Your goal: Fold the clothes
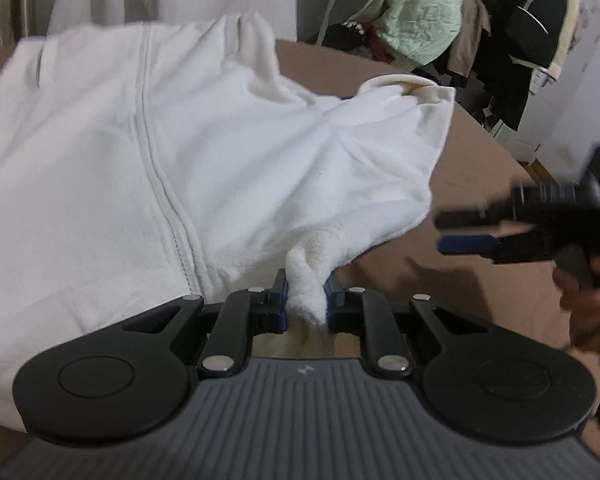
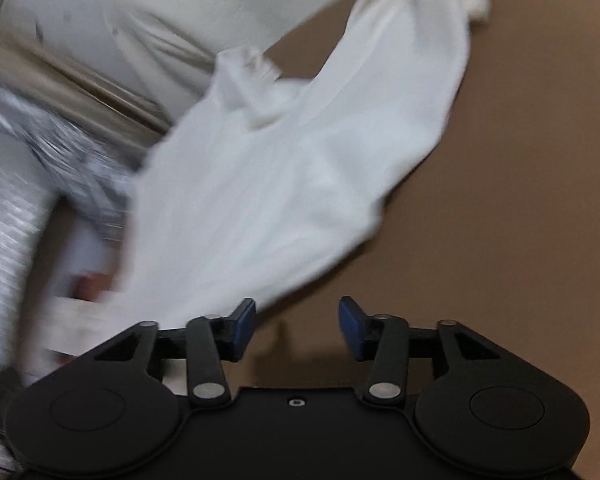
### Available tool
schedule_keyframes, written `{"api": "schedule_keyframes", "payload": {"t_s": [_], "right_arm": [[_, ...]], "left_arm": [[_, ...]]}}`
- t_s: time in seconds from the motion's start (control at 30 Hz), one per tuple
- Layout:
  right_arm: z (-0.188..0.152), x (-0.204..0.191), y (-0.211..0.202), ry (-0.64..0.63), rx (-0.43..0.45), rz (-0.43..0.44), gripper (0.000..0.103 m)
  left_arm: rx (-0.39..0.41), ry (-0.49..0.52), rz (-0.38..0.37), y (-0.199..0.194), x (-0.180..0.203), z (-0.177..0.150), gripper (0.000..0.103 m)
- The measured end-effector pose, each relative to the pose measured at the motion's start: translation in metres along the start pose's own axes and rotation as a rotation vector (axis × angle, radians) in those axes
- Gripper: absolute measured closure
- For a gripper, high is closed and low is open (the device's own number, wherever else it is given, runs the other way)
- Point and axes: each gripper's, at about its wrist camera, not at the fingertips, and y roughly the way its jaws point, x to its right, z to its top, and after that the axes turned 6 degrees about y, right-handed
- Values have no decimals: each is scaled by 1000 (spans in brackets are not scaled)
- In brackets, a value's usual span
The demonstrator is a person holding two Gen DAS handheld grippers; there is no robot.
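Left gripper [image 1: 306, 300] clenched on a bunched fold of the white zip-up garment [image 1: 148, 160]; fleecy cloth pinched between both blue pads. Garment spreads from 12 to 9 o'clock of the jaws over the brown table [image 1: 480, 184], zipper seam running toward 11 o'clock. Right gripper [image 2: 297, 330] released, jaws apart, nothing between them; garment edge lies just past its left finger, toward 11 o'clock. In the left view it sits at 3 o'clock, held in a hand [image 1: 588, 304]. Hung clothes [image 1: 420, 28] at 1 o'clock.
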Motion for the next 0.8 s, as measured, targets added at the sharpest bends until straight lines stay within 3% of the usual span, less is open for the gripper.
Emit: {"api": "schedule_keyframes", "payload": {"t_s": [0.03, 0.13, 0.17, 0.2, 0.23, 0.27, 0.33, 0.37, 0.43, 0.5, 0.57, 0.63, 0.7, 0.8], "right_arm": [[4, 2, 4, 55, -18, 44, 37], [19, 4, 27, 148, -61, 72, 25], [25, 4, 37, 152, -63, 59, 24], [29, 6, 49, 159, -62, 18, 30], [31, 11, 55, 167, -42, 7, 76], [34, 16, 60, 174, -21, -3, 97], [33, 17, 57, 148, 49, 15, 96], [30, 8, 44, 73, 106, 41, 96], [12, -24, 8, -224, 252, -27, 96], [1, -37, -8, -389, 279, -95, 97], [-2, -18, -4, -404, 237, -152, 98], [-8, 13, 14, -356, 197, -205, 98], [-17, 33, 20, -291, 231, -197, 98], [-20, 6, 22, -459, 263, -289, 98]], "left_arm": [[0, 10, 12, -3, 4, -2, 88], [-1, 30, 29, -7, 8, -7, 88], [-2, 48, 38, -7, 9, -7, 89], [9, 84, 58, -9, 11, -6, 89], [33, 141, 88, -13, 14, -3, 90], [43, 168, 91, -17, 16, 0, 90], [41, 167, 62, -25, 21, 2, 90], [39, 163, 43, -29, 25, 2, 90], [25, 155, 4, -34, 33, 0, 90], [-55, 136, -14, -20, 40, -11, 90], [-170, 79, 1, 8, 44, -25, 89], [-225, 28, 16, 25, 46, -35, 88], [-208, 54, 19, 16, 52, -33, 87], [-182, 32, -36, -13, 43, -27, 85]]}}
